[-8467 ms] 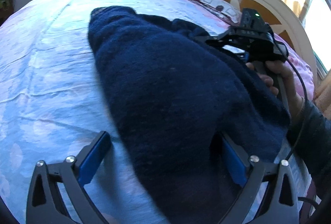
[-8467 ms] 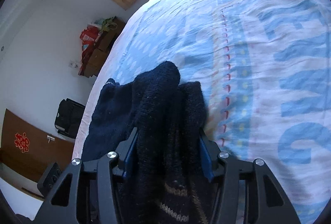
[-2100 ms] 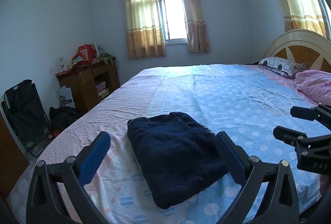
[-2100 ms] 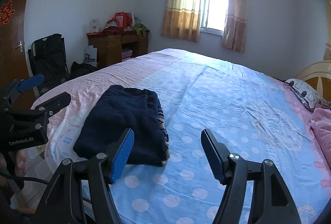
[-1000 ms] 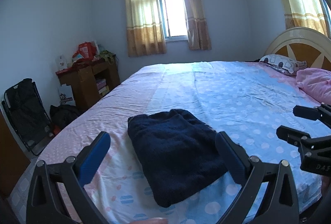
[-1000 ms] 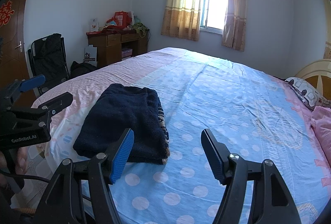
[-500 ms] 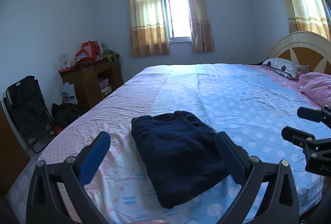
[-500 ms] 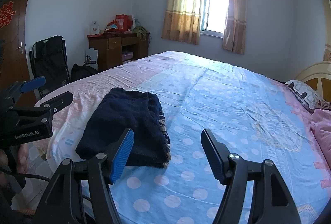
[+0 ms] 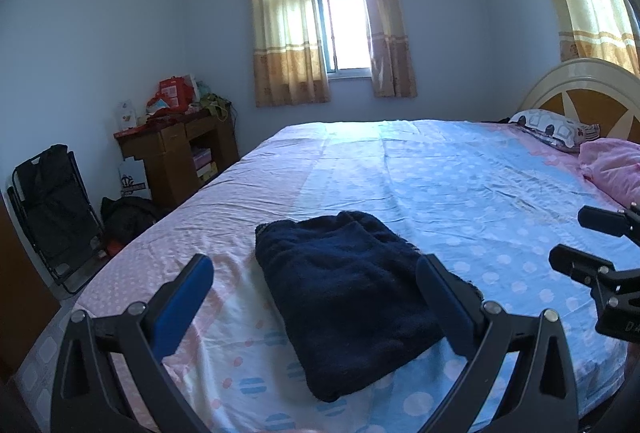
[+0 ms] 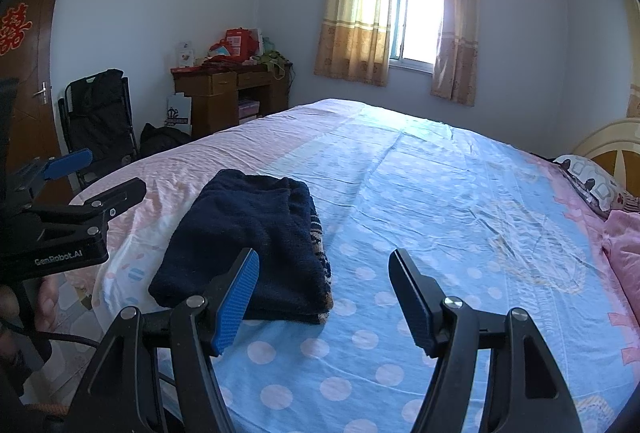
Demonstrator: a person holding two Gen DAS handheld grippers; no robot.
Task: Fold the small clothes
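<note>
The navy sweater [image 10: 248,237] lies folded into a compact rectangle near the foot corner of the bed [image 10: 440,193]; this garment's fold appears complete. Left claw [image 9: 312,297] and right claw [image 10: 322,297] both stand released, empty, held back from the bed. Next move, by judgement: fetch another garment. Legible: "GenRobot.AI" on the left claw's body.

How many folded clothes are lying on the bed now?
1. A dark blue knitted garment lies folded on the bed, near its front left corner. More clothes may be hidden outside the views.
</note>
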